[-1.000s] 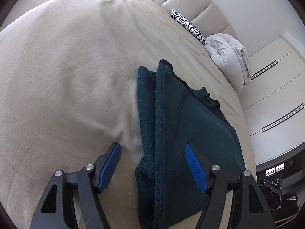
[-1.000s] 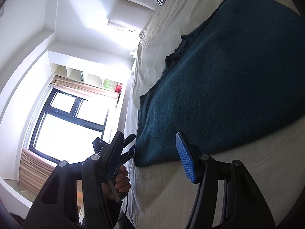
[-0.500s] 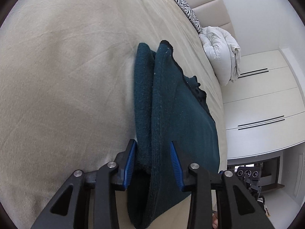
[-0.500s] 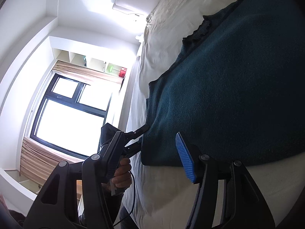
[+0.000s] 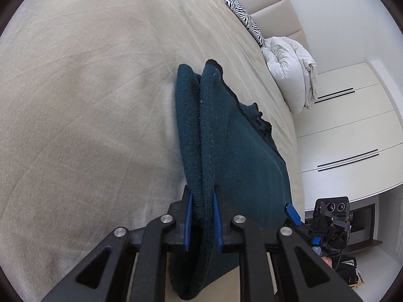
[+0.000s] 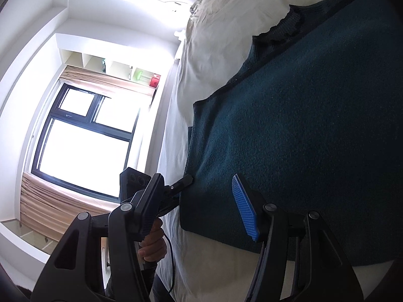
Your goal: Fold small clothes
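Pinching teal sweater (image 5: 241,156) edge: left claw (image 5: 203,222) | right claw (image 6: 201,206) spread, beside sweater on bed (image 5: 88,88)

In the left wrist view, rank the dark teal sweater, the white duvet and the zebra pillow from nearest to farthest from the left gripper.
1. Dark teal sweater: pinched in the left gripper.
2. White duvet: bundled ahead, right, by the headboard.
3. Zebra pillow: just beyond it.

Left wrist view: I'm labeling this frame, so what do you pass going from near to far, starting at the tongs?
Left tongs, shut on the dark teal garment → beige bed sheet → white bundled duvet → zebra-print pillow → padded headboard.
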